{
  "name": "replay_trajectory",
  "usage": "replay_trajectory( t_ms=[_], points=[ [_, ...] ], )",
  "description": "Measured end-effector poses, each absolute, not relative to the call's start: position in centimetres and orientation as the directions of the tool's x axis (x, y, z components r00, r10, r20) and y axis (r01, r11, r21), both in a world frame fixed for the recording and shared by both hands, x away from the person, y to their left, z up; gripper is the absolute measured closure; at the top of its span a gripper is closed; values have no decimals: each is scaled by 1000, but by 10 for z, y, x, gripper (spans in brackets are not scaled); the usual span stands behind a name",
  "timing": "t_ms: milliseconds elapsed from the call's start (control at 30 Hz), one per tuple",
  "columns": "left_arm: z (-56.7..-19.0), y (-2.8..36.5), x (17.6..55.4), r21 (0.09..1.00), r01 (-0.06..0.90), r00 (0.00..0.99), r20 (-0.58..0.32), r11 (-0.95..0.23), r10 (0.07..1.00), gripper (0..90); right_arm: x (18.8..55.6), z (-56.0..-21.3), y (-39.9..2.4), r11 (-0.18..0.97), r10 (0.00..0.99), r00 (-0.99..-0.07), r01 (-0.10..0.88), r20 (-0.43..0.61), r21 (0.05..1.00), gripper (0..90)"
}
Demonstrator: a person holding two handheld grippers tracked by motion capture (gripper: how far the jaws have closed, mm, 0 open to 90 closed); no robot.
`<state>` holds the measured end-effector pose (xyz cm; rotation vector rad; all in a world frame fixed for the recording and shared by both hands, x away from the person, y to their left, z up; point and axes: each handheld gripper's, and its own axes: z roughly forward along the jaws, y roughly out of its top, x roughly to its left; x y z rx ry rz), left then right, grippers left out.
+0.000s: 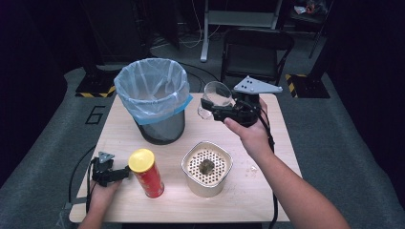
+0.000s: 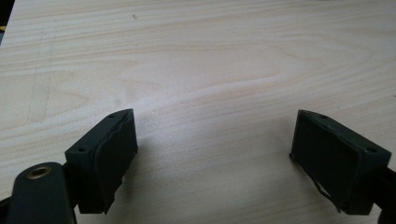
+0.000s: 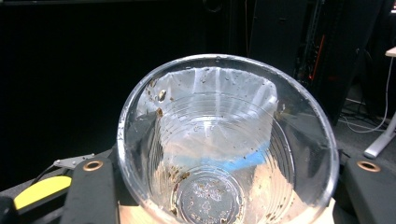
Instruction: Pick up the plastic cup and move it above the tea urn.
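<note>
- Closest to the lens, the clear plastic cup (image 3: 224, 154) sat clamped between the right gripper's (image 1: 217, 106) jaws, its mouth facing the gripper's own camera, with brown specks clinging to its inner wall; it was raised off the table, likely so it could be tipped out or dropped as rubbish.
- Wooden table (image 1: 267, 191) lay beneath both grippers, bare under the left one.
- Mesh waste bin (image 1: 155, 98) with its pale liner stood just left of the right gripper, mouth open upward, a fair guess for where the cup was bound.
- Metal strainer pot (image 1: 207, 168) rested below and nearer the person than the right gripper, a dark lump on its perforated insert; what that lump was could not be told from the high view.
- Red crisp tube (image 1: 145, 172) with a yellow lid stood upright just beside the left gripper's jaws, apart from them as far as the high view showed.
- Left gripper (image 1: 107, 172) rested low by the table edge, jaws spread wide with nothing between them, seemingly waiting.
- Small wet spots (image 1: 250, 170) lay on the wood below the right forearm.
</note>
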<state>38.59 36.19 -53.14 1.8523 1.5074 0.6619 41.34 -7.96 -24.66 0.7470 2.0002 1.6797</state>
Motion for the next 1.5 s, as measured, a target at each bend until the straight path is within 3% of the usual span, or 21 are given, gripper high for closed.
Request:
replay_trajectory(
  t_ms=[500, 833, 1400, 1500],
  points=[
    [-531, 362, 386, 751, 649, 211, -18, -126, 977, 139, 455, -216, -23, 146, 629, -775, 47, -56, 988, 329],
    [-531, 362, 386, 752, 646, 215, -14, -131, 977, 139, 498, -218, 33, 196, 650, -758, 97, -55, 976, 324],
    [-531, 361, 385, 746, 652, 222, -21, -132, 975, 140, 542, -251, 76, 239, 695, -718, 196, -27, 951, 300],
    [-531, 361, 385, 747, 651, 224, -21, -133, 974, 140, 543, -253, 78, 242, 687, -726, 201, -21, 949, 249]
  ],
)
